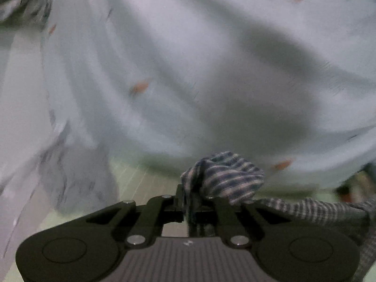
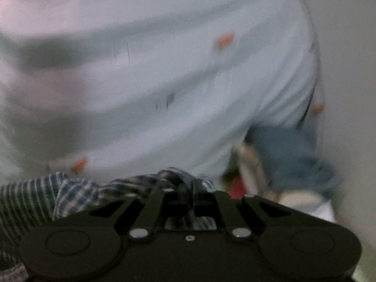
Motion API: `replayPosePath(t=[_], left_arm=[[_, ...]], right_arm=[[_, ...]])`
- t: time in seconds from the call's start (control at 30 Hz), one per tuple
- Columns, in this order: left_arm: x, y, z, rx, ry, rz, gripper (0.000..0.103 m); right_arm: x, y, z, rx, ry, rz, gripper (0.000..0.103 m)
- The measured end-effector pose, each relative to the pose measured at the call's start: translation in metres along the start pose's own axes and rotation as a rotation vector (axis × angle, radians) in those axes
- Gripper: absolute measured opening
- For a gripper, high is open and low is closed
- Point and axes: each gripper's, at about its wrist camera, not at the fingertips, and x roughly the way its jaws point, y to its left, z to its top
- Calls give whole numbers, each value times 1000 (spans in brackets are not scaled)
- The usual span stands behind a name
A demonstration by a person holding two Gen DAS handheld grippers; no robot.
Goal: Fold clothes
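A blue-and-white checked garment is bunched between the jaws of my left gripper, which is shut on it; the cloth trails off to the right. My right gripper is shut on the same checked garment, which stretches off to the left. Both views are motion-blurred. A pale blue cloth with small orange marks fills the background of the left wrist view and also fills the right wrist view.
A pale green surface shows below the pale cloth. In the right wrist view a teal cloth lies over a red and white object at the right, beside a plain pale wall.
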Motion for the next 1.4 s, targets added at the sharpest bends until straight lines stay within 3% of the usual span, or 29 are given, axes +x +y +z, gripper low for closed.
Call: replayPosePath(t=[0.07, 0.13, 0.17, 0.2, 0.37, 0.5, 0.67, 0.7, 0.73, 0.77, 0.8, 0.83, 0.87, 1.03, 1.1, 1.2, 1.23, 1.27, 1.3, 1.37, 1.4], left_arm=[[16, 3, -15, -60, 86, 54, 19], [14, 7, -37, -135, 106, -4, 41], [14, 6, -47, -150, 127, -18, 47], [14, 5, -57, -162, 150, -28, 53], [34, -6, -96, -173, 293, -71, 56], [51, -8, -124, -195, 394, -99, 70], [77, -8, -145, -236, 479, -168, 67], [83, -8, -147, -251, 493, -186, 58], [87, -8, -147, -255, 502, -197, 38], [91, -7, -148, -258, 511, -207, 24], [92, -7, -148, -250, 516, -211, 1], [93, -6, -147, -241, 521, -214, 2], [91, -4, -145, -230, 509, -213, 2], [68, 20, -128, -180, 401, -173, 2], [54, 39, -115, -174, 337, -126, 2], [43, 62, -107, -158, 261, 18, 2], [44, 69, -108, -167, 261, 38, 2], [45, 74, -111, -201, 282, 31, 3], [47, 80, -115, -239, 305, 21, 3], [45, 75, -123, -246, 327, 34, 13], [43, 72, -127, -248, 337, 41, 22]], right_arm=[[17, 12, -16, 9, 104, -16, 35], [13, 28, -33, 28, 151, 25, 59], [11, 36, -41, 37, 175, 45, 74], [9, 45, -50, 46, 199, 65, 75], [-1, 86, -92, 92, 318, 166, 75], [-4, 100, -108, 121, 369, 205, 76], [-3, 105, -112, 148, 399, 220, 76], [-3, 105, -113, 154, 405, 222, 75], [-3, 106, -114, 160, 411, 225, 73], [-3, 107, -115, 165, 417, 228, 64], [-3, 108, -116, 171, 423, 231, 42], [-3, 109, -117, 176, 429, 234, 28], [-2, 109, -118, 182, 435, 237, 2], [-4, 107, -120, 217, 453, 242, 1], [-11, 81, -111, 260, 413, 203, 1], [-12, 55, -107, 255, 388, 120, 1], [-10, 53, -109, 256, 401, 99, 2], [-8, 51, -112, 256, 414, 77, 9], [-6, 49, -114, 257, 427, 56, 30], [-3, 48, -117, 258, 443, 26, 57], [-6, 53, -116, 257, 435, 31, 58]])
